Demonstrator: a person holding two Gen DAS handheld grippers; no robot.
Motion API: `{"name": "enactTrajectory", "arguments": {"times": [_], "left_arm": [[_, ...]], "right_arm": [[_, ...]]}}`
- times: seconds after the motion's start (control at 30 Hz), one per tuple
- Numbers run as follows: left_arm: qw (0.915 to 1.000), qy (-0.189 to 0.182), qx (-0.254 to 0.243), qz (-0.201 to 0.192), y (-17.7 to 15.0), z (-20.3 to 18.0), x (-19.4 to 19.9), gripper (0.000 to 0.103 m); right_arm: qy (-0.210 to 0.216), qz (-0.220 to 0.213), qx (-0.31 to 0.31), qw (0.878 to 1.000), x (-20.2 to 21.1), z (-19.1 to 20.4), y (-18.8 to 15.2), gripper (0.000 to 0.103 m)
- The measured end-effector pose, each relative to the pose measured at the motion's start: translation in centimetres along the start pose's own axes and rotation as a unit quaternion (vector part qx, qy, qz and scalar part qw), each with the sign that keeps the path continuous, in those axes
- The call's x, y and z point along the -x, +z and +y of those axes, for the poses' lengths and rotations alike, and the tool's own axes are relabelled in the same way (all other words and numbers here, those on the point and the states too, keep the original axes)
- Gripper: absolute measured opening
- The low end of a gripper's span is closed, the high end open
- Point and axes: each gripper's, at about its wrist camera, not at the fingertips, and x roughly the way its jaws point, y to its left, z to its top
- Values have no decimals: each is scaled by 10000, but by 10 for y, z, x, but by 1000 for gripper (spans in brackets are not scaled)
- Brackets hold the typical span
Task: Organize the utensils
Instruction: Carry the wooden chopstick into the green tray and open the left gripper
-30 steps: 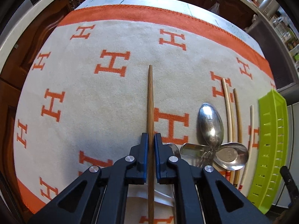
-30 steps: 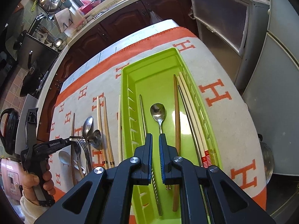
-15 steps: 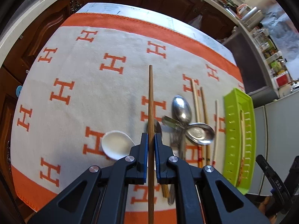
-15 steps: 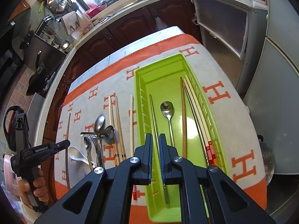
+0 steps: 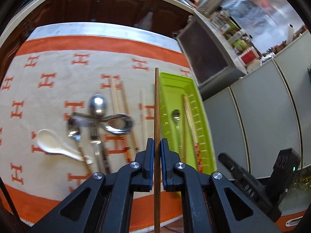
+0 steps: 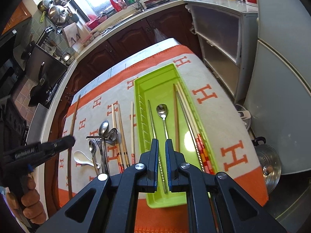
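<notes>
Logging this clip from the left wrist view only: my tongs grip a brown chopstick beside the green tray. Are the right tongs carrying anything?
Observer: No. The right tongs are shut and empty, hovering over the green tray.
Operator: What lies in the tray's left lane, hidden behind my brown chopstick?
Observer: A twisted metal chopstick lies lengthwise there, left of the spoon.

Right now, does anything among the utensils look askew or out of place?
Yes: the loose metal spoons and fork lie crossed in a tangled heap on the orange-and-cream cloth, unlike the straight chopsticks beside them. Inside the green plastic tray everything lies lengthwise.
</notes>
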Motion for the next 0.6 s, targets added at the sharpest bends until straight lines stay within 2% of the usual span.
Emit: {"name": "enactTrajectory", "arguments": {"times": [0.2, 0.53, 0.57, 0.6], "left_arm": [[9996, -89, 11, 264, 14, -45, -55, 4], [9986, 146, -104, 491, 6, -71, -116, 5], [9986, 208, -149, 464, 6, -74, -119, 7], [9984, 328, -194, 413, 5, -77, -119, 16]], "right_arm": [[-244, -113, -231, 9994, 29, -28, -16, 7], [-672, -490, -571, 9949, 79, -67, -30, 7], [-698, -510, -588, 9945, 85, -69, -33, 7], [-727, -531, -589, 9942, 90, -71, -35, 7]]}}
